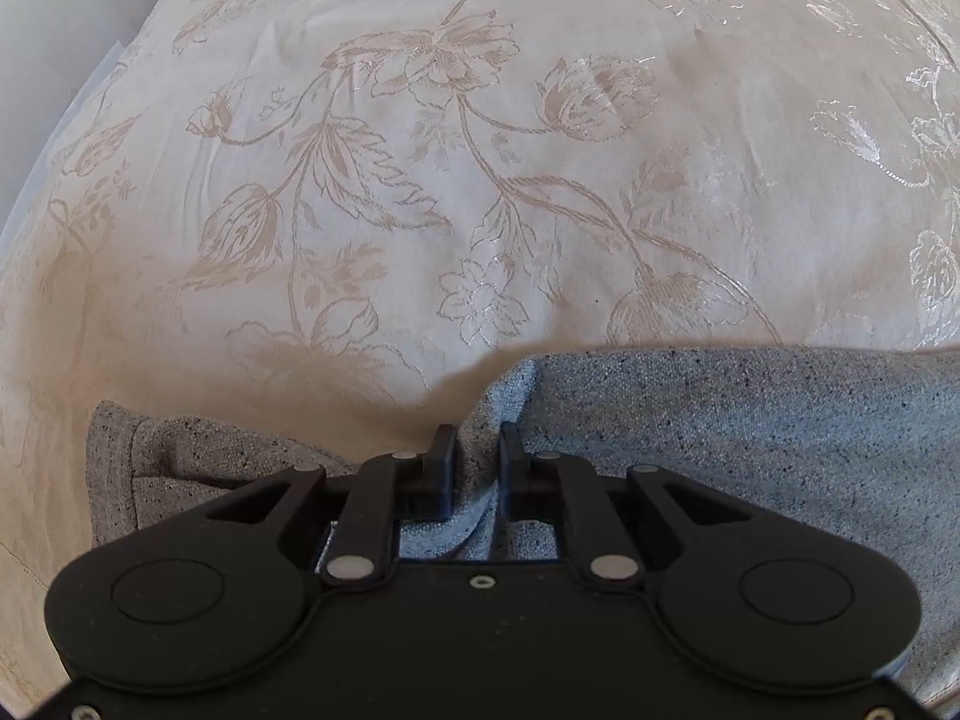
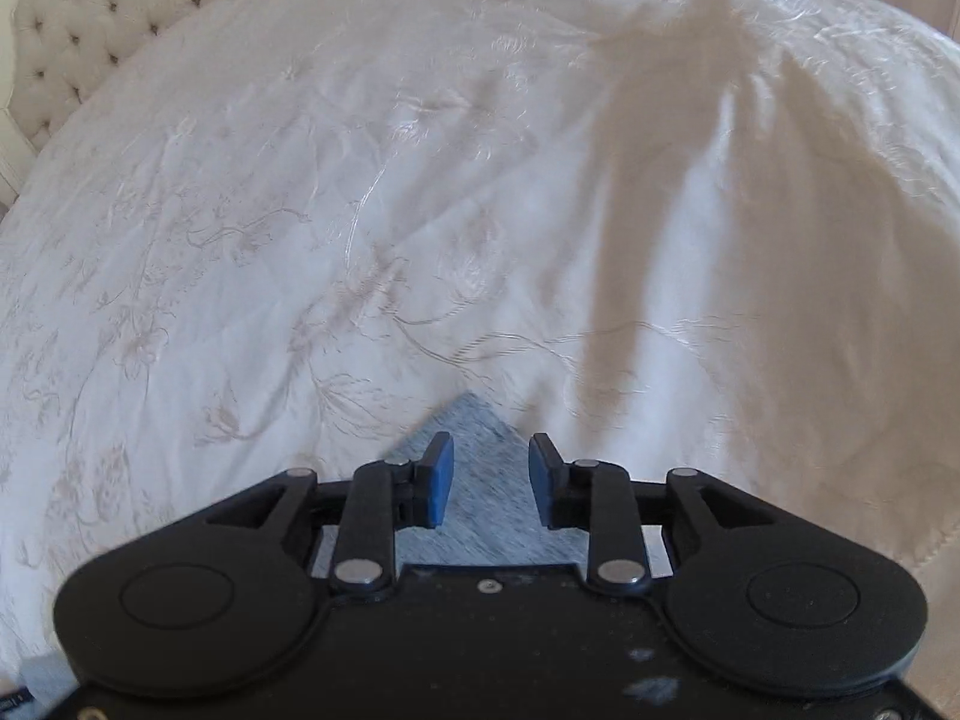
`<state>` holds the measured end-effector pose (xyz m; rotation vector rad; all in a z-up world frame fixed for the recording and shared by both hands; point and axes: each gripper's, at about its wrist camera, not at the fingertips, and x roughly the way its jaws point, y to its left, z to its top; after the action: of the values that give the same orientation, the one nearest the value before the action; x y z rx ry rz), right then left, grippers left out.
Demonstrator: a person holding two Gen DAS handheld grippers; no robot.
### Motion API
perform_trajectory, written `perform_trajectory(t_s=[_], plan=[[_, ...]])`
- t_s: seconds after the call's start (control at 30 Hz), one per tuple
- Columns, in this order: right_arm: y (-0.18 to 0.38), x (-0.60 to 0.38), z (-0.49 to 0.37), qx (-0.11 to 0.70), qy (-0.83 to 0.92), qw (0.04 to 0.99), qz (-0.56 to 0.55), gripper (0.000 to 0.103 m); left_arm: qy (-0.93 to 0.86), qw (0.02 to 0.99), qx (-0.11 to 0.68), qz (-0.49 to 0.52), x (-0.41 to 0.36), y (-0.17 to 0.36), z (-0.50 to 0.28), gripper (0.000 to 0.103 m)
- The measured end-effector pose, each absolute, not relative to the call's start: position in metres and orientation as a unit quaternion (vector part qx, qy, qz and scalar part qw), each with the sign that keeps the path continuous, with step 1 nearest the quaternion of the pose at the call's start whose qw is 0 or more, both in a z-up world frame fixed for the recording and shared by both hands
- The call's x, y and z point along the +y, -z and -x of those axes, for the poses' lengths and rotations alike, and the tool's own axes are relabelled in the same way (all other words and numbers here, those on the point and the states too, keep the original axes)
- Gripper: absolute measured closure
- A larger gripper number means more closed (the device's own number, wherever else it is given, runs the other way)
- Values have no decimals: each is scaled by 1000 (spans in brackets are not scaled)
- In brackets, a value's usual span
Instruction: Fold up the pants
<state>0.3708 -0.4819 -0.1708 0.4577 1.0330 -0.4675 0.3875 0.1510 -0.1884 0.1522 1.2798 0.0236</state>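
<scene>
So the grey pants (image 1: 750, 420) are lying on a bed with a cream flowered bedspread (image 1: 420, 180), spread along the near edge of the left wrist view. The left tongs (image 1: 478, 447) point steeply down and are narrowed onto a bunched-up fold of the grey fabric: the cloth rises right up between the two black fingers (image 1: 443, 450) and fills the gap, so that one's gripping the pants. More of the pants runs off to the right, and a folded-over bit sits to the left of the tongs.

Right wrist view is different. The right tongs (image 2: 491, 474) sit about halfway apart, blue pads (image 2: 441, 480) showing, and a pointed corner of the pants (image 2: 474, 420) pokes out beneath and between them. The pads aren't touching the fabric as far as I can see, there's a clear gap on both sides. Past that corner it's just bedspread (image 2: 360, 180), with a tufted headboard (image 2: 90, 12) in the top left.
</scene>
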Motion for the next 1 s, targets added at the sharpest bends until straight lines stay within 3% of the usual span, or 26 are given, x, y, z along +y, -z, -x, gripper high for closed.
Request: perform_trajectory(t_s=[0.2,0.47,0.53,0.67,0.73,0.8,0.83,1.0], plan=[[213,-481,-447,546,230,787,-173,73,-1,797,600,-68,155,187,-389,87],[240,-501,-446,587,211,753,-207,70,7,797,600,-68,155,190,-390,87],[238,-493,-447,588,200,762,-185,93,7,797,600,-66,155,191,-390,87],[219,-474,-452,554,204,800,-112,94,8,800,596,-69,154,191,-388,87],[214,-480,-459,532,218,806,-140,95,7,801,595,-69,154,191,-387,87],[221,-478,-471,544,226,797,-133,92,8,800,596,-69,154,191,-388,87],[221,-473,-473,543,224,800,-123,85,9,799,597,-68,154,191,-388,87],[193,-435,-474,524,221,817,-92,72,13,801,594,-65,156,190,-388,87]])
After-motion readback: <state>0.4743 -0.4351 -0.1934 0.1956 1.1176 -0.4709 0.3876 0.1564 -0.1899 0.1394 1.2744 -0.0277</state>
